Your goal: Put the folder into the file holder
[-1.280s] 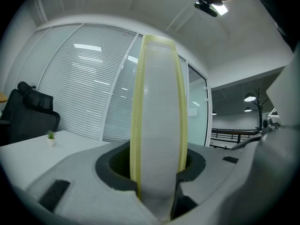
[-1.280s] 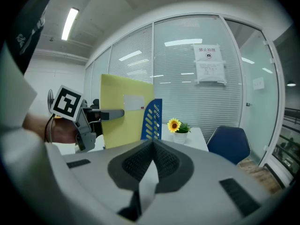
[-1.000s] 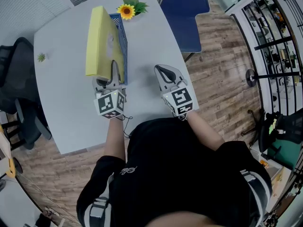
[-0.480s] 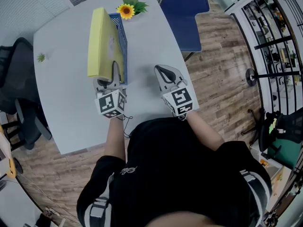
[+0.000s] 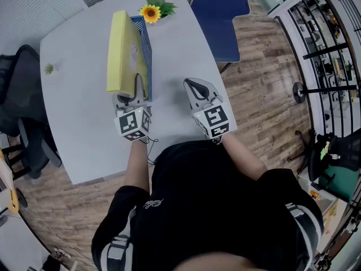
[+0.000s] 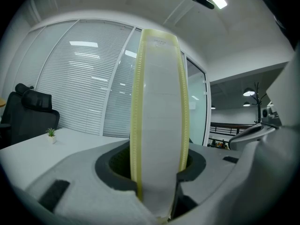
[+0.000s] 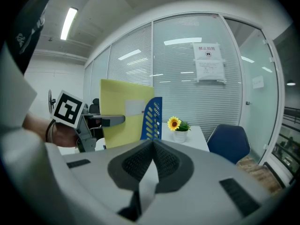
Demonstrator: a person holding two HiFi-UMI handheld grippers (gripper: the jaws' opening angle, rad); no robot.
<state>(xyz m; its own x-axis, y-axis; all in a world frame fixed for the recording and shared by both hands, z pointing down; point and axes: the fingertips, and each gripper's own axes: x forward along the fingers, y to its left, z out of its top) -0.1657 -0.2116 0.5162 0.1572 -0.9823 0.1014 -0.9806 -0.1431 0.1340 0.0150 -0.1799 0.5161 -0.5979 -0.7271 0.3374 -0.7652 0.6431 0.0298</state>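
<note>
A tall yellow folder [image 5: 124,49] stands on edge over the white table [image 5: 79,100], pressed against the left side of the blue mesh file holder [image 5: 145,41]. Whether its bottom sits inside the holder I cannot tell. My left gripper [image 5: 131,95] is shut on the folder's near edge; in the left gripper view the folder's spine [image 6: 160,121] fills the gap between the jaws. My right gripper [image 5: 195,87] rests to the right, shut with nothing in it. From the right gripper view the folder [image 7: 123,114], the holder [image 7: 153,118] and the left gripper [image 7: 104,120] show to the left.
A potted sunflower [image 5: 151,12] stands just behind the holder, and a tiny green plant [image 5: 49,68] is at the table's left. A blue chair [image 5: 221,16] is behind the table on the right, a black office chair [image 5: 17,89] on the left. Black shelving [image 5: 327,44] lines the right.
The folder and the left gripper have edged slightly to the right, closer to the holder. The right gripper has not moved.
</note>
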